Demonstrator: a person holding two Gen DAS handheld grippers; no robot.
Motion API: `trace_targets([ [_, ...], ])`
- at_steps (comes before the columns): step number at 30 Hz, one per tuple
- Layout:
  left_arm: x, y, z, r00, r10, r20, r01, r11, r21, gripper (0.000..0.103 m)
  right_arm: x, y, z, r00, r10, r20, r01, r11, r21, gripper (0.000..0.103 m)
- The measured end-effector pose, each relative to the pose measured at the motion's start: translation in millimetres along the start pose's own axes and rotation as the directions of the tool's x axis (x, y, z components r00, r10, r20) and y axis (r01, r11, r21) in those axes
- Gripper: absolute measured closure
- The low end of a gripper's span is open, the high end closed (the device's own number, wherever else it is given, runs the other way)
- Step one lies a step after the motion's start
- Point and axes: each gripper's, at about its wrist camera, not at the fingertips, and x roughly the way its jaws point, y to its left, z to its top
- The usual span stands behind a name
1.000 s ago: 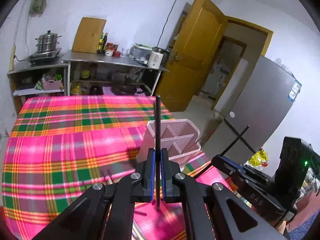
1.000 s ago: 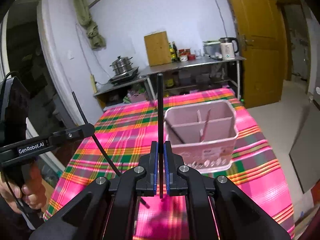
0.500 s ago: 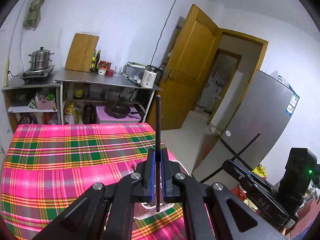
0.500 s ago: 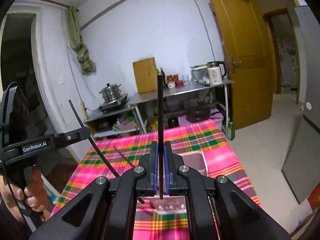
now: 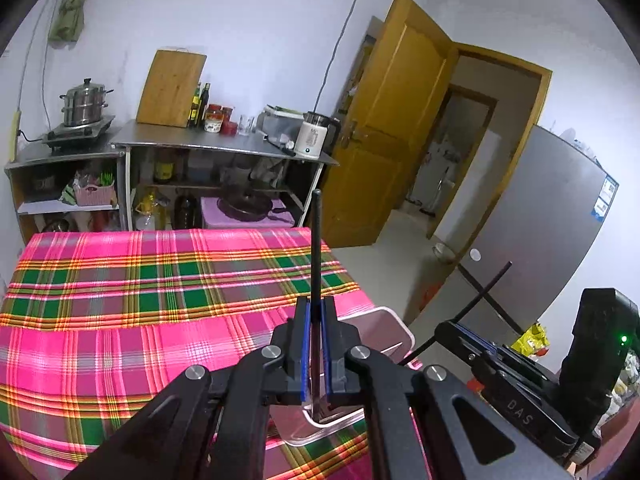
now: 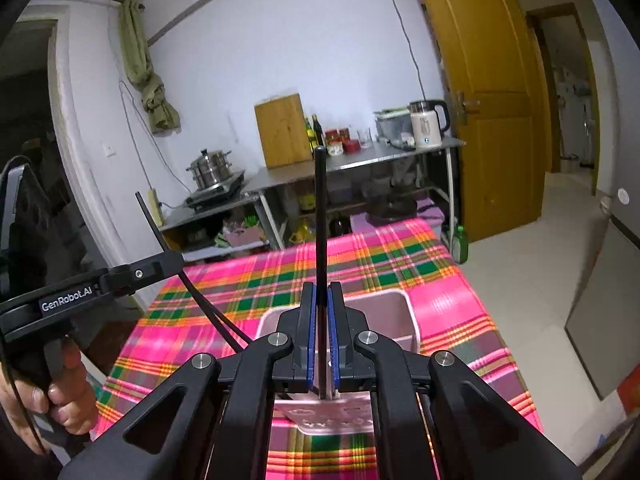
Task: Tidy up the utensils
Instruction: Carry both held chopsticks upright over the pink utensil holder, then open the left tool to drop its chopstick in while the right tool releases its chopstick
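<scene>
Clamped between the blue pads of the left gripper (image 5: 315,344) is a thin black chopstick (image 5: 316,248), held nearly upright with its tip well above the jaws; the right gripper (image 6: 321,336) is likewise closed on a second black chopstick (image 6: 320,216), standing upright in the same way. Both are held over a pink divided holder (image 6: 400,312), which sits on the plaid tablecloth (image 5: 120,300) near the table's edge; most of its compartments are hidden behind the gripper bodies, so which one lies under each stick cannot be told. The lower ends of the sticks are seen just past the pads, close to the holder's rim, though contact with it cannot be confirmed.

Several risks are judged from this: because the holder is largely masked by the jaws, a stick may be lowered onto a divider or the rim and be levered sideways in the pads; a thin, smooth stick gripped on a short length may pivot or slip if released early; the two sticks, seen crossing in the left wrist view, may be knocked together if both are brought down at once; the light holder, placed near the edge, may be pushed or tipped by a misaligned descent.
</scene>
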Motion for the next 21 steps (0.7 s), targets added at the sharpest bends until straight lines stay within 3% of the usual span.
trace_targets([
  [10, 27, 8, -27, 0.998, -0.001, -0.063, 0.001, 1.0, 0.003, 0.098, 23, -7, -19, 0.998, -0.015, -0.06, 0.015, 1.0, -0.001, 0.097],
  [21, 13, 2, -28, 0.999, 0.012, -0.041, -0.011, 1.0, 0.026, 0.097, 21, -3, -14, 0.997, -0.031, -0.074, 0.029, 0.999, -0.028, 0.095],
])
